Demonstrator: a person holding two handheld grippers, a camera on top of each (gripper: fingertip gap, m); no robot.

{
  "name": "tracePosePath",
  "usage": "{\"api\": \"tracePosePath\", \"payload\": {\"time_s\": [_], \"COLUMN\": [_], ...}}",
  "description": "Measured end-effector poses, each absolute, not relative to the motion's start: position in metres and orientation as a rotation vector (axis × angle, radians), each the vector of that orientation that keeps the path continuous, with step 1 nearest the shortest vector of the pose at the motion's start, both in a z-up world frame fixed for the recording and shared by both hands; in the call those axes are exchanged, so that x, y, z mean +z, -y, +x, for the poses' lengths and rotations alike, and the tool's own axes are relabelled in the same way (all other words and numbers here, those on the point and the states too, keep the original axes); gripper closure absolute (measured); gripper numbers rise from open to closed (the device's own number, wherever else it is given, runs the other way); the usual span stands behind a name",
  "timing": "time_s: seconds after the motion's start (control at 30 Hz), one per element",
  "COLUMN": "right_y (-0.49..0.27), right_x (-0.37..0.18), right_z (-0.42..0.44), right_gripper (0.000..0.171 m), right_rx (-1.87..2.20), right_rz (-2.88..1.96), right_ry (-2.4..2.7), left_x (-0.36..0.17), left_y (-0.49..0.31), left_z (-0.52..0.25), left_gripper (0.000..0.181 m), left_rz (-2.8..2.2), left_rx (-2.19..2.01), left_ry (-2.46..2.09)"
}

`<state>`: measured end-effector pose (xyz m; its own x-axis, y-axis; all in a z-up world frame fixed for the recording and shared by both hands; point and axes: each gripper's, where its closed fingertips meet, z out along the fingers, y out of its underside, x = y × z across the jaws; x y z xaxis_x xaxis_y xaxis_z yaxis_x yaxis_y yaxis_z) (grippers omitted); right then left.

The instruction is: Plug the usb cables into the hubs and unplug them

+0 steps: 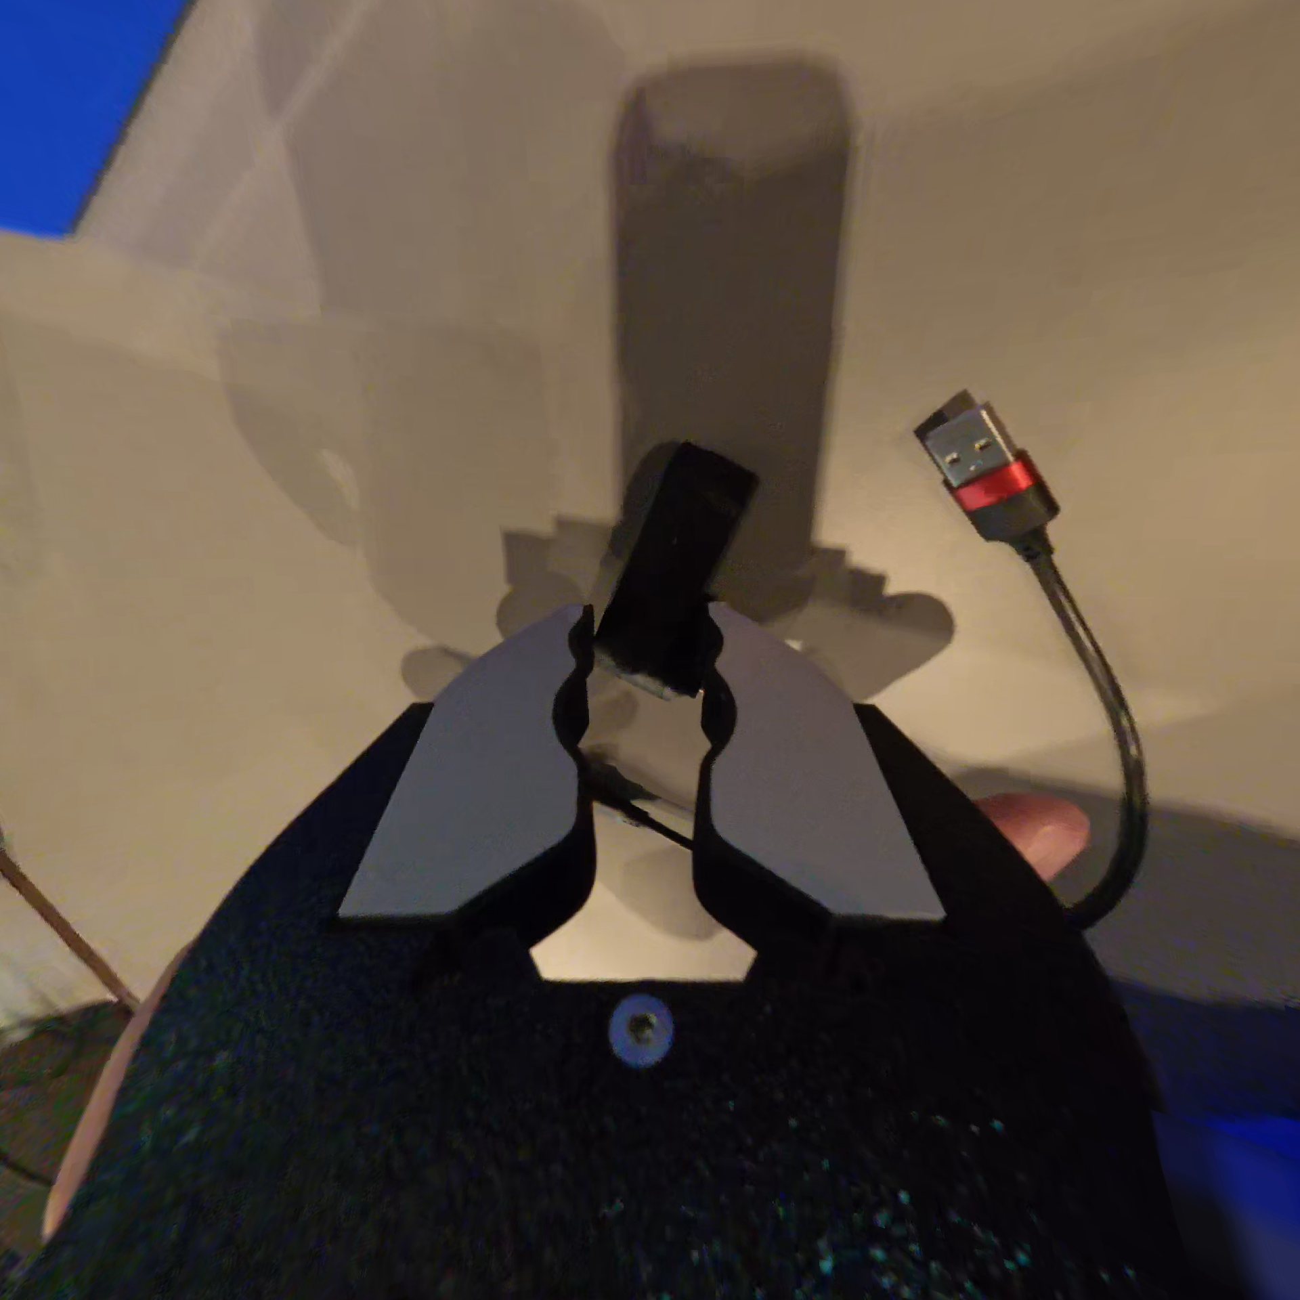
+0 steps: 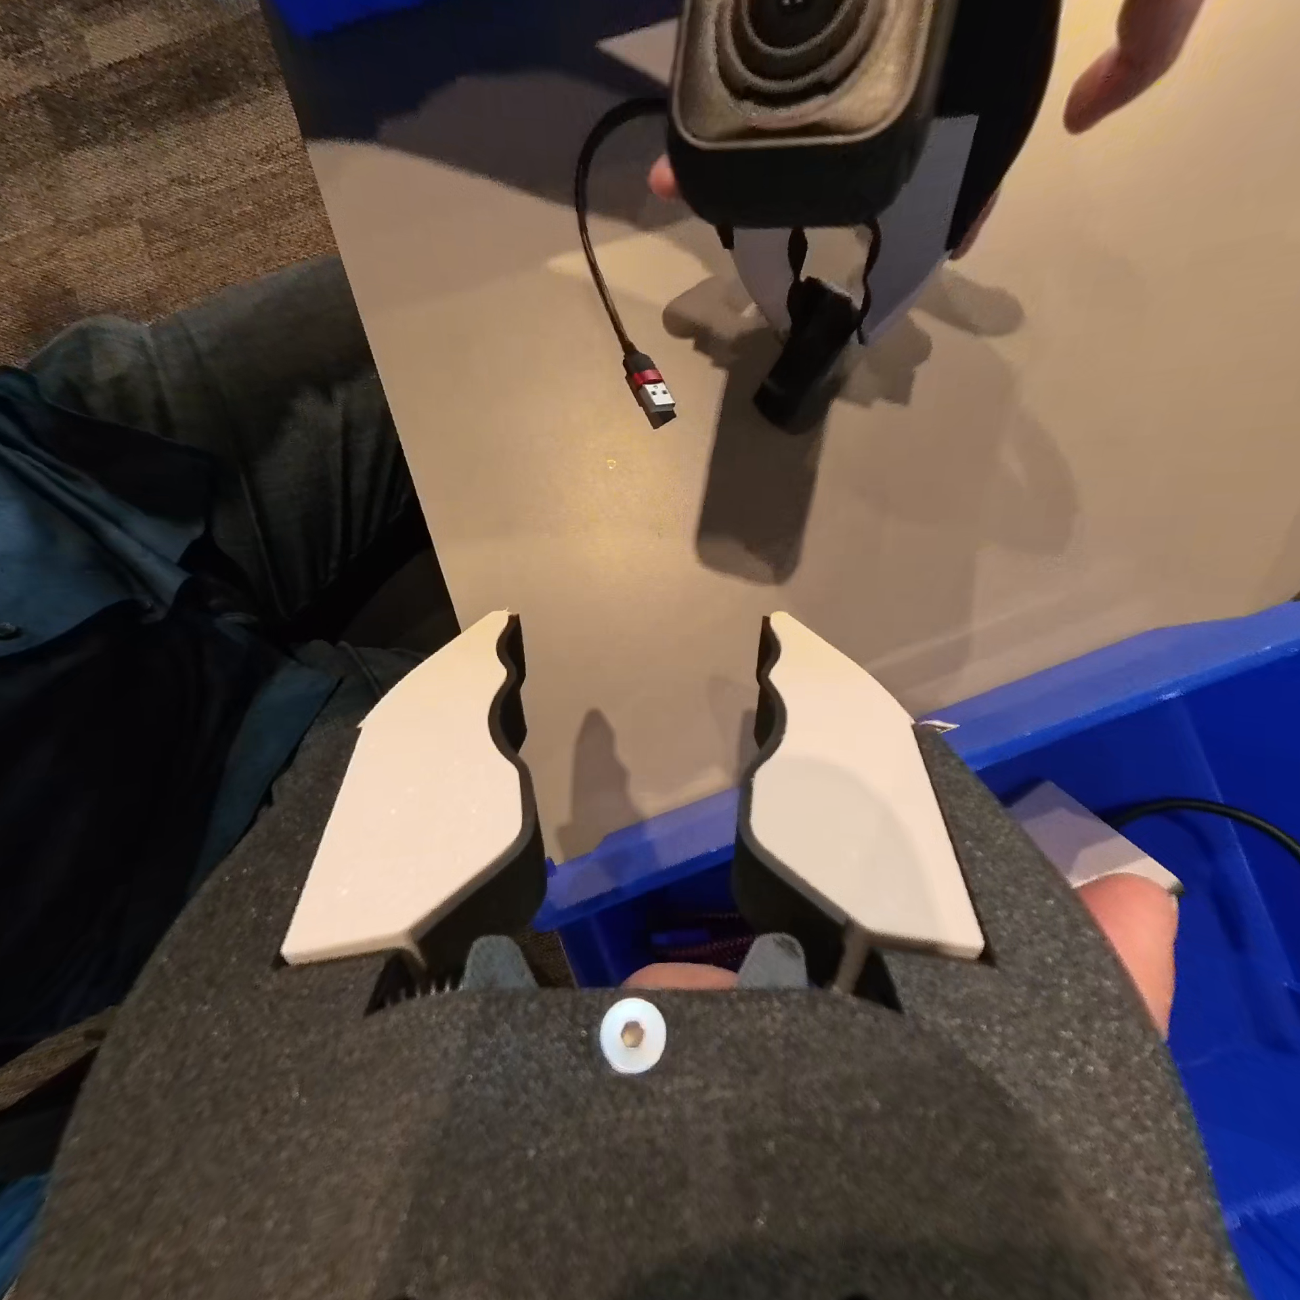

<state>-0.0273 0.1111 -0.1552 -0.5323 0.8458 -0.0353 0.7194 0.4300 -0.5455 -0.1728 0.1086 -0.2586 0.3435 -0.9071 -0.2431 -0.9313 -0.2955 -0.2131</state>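
Status: no connection is made. The left claw [image 1: 651, 651] is clamped on a black hub [image 1: 668, 563], a slim matte rectangular bar held off the tabletop [image 1: 1055, 246] and projecting from the fingertips toward 12 o'clock. The hub's own short lead ends in a usb plug [image 1: 985, 464], a bare metal shell behind a glossy red band, hanging free at 2 o'clock of the hub with nothing mated to it. The right claw [image 2: 640, 636] stands apart and empty, its pale smooth fingers [image 2: 422, 795] edged with wavy black pads, above the near tabletop edge. A blue plastic bin [image 2: 1090, 738] at 4 o'clock holds a thin black cable [image 2: 1231, 816]. By judgement, fetching a cable, plugging in and unplugging all remain to be done. The tabletop is plain, smooth and beige
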Motion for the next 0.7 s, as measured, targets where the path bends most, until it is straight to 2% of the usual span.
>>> {"api": "tracePosePath", "payload": {"time_s": [0.23, 0.53, 0.7], "right_y": [-0.107, -0.104, -0.106], "right_x": [-0.154, -0.148, -0.149], "right_z": [-0.027, -0.025, -0.026], "right_gripper": [0.108, 0.108, 0.108], "right_rx": [0.755, 0.783, 0.783], "right_rz": [-1.353, -1.340, -1.349], "right_ry": [2.449, 2.440, 2.435], "left_x": [-0.261, -0.253, -0.251], "left_y": [-0.094, -0.085, -0.088], "left_z": [-0.171, -0.170, -0.177], "left_gripper": [0.154, 0.134, 0.134], "left_rz": [-2.553, -2.452, -2.475], "left_rx": [0.036, -0.114, -0.156], "left_ry": [-1.328, -1.428, -1.399]}}
